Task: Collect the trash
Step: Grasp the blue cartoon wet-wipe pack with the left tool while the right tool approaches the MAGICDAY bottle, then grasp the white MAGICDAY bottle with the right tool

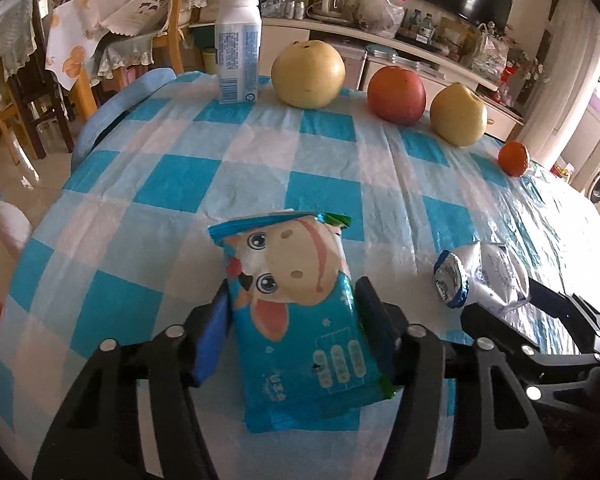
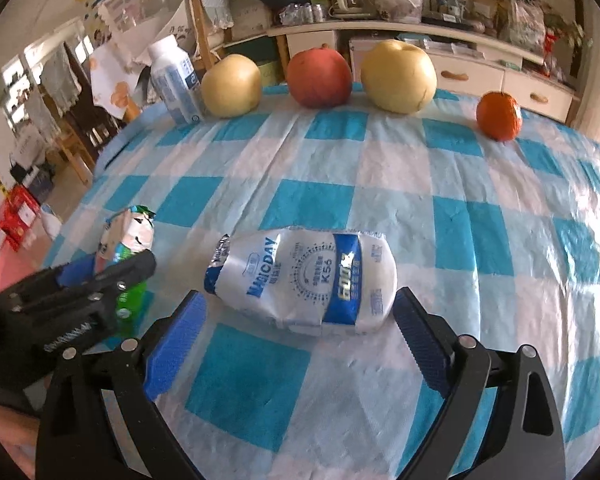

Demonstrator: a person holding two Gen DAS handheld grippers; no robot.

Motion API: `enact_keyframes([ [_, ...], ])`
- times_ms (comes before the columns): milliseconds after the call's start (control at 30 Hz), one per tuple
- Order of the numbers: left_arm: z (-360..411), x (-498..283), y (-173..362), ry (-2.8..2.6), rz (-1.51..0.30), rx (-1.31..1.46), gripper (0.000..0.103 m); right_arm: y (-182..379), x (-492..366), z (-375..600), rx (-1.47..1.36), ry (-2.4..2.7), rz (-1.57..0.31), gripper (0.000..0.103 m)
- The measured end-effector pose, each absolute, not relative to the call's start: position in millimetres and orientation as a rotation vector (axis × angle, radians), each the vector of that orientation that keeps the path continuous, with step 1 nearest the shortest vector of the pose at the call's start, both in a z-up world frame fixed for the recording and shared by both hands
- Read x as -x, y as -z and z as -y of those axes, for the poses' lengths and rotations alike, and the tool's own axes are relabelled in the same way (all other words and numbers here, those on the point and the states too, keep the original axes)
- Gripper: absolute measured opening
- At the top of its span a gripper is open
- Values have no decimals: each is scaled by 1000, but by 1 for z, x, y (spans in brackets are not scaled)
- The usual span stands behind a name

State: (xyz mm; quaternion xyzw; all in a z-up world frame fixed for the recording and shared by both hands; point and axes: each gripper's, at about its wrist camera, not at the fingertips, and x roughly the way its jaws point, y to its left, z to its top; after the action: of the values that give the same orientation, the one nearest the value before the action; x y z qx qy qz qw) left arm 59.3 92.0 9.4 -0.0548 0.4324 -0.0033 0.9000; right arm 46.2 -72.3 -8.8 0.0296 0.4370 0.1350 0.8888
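Trash pickup, both grippers on desk (image 1: pixel 260 168).
Your left gripper (image 1: pixel 296 316) jaws clamp the snack packet (image 1: pixel 300 304); your right gripper (image 2: pixel 300 332) jaws gape around the crushed bottle (image 2: pixel 304 280), not touching.

The left wrist view looked forward and steeply down along the left gripper (image 1: pixel 296 304) from close above the checked tablecloth (image 1: pixel 172 184), with the cartoon wrapper (image 1: pixel 296 280) at its fingers. The right wrist view faced the same way beside it, centred close on the white crushed packet (image 2: pixel 304 280). Both views shared the packet (image 1: pixel 480 276), the wrapper (image 2: pixel 130 236), and the far row of bottle (image 1: pixel 238 48), fruit and cabinets.
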Motion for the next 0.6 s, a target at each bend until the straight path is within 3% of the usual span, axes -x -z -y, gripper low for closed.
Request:
enact_keyframes([
  [267,-101,-58,-10,29,-903,109,56,-1,-22,53,-78,-560,-958,93],
  [600,-102,-54,-10,35,-899,65,55,-5,-36,68,15,-386,-859,93],
])
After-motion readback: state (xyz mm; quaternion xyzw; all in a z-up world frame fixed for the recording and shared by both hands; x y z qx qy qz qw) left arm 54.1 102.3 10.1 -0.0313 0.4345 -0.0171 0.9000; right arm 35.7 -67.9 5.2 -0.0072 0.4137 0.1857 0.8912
